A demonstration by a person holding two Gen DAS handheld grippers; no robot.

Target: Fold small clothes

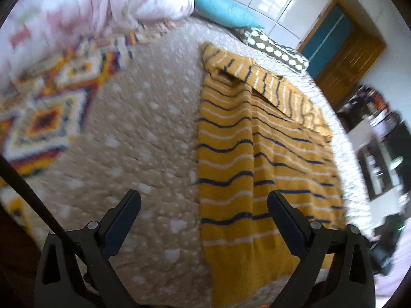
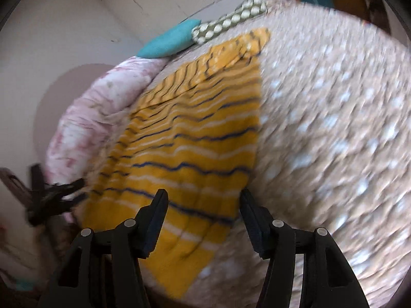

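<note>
Both claws (blurred, seemingly empty) over striped garment (image 1: 257,154).

Beige spotted bedspread (image 1: 143,138), teal pillow (image 1: 221,7), dotted olive cushion (image 1: 277,48), pink floral quilt (image 1: 84,5), patterned blanket (image 1: 48,113), wooden door (image 1: 352,59)

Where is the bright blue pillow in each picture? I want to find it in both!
Left wrist view: the blue pillow is at the top, a bit right of the middle, beside the pink floral bedding.
Right wrist view: the blue pillow is in the upper left, above the pink floral bedding.
Shared landmark: the spotted cushion lies right next to the pillow in both.
</note>
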